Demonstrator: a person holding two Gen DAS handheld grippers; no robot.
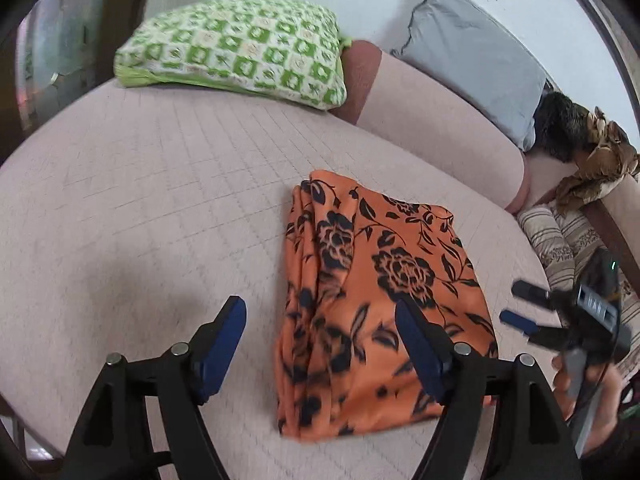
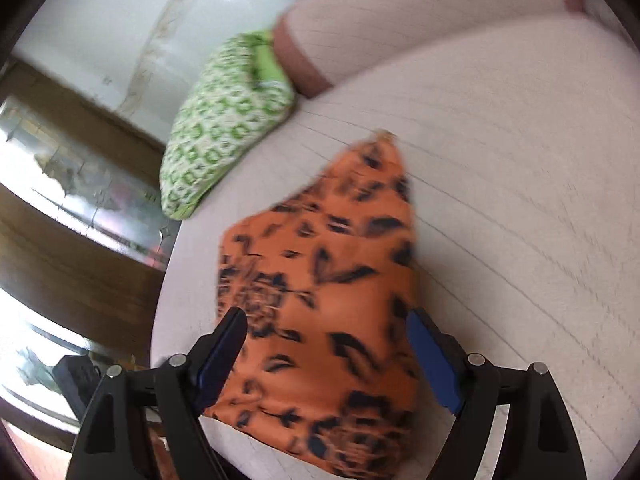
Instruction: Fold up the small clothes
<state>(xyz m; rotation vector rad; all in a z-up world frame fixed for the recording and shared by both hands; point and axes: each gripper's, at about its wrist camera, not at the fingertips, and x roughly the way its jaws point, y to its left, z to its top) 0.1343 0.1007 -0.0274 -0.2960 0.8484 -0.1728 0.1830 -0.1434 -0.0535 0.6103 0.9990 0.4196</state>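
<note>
On the pink mattress [image 1: 160, 184] we see the folded orange floral cloth [image 1: 380, 300]. Above it, our left gripper [image 1: 320, 344] and right gripper [image 2: 328, 352] stand wide, gripping nothing.

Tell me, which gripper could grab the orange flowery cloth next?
Probably the right gripper: its open jaws already straddle the near edge of the folded orange floral cloth. The left gripper, also open, hangs mostly beside it over the bare cushion.

Folded orange cloth [image 1: 380, 304] on sofa [image 1: 140, 200]; left tool [image 1: 320, 320] open, seemingly empty
</note>
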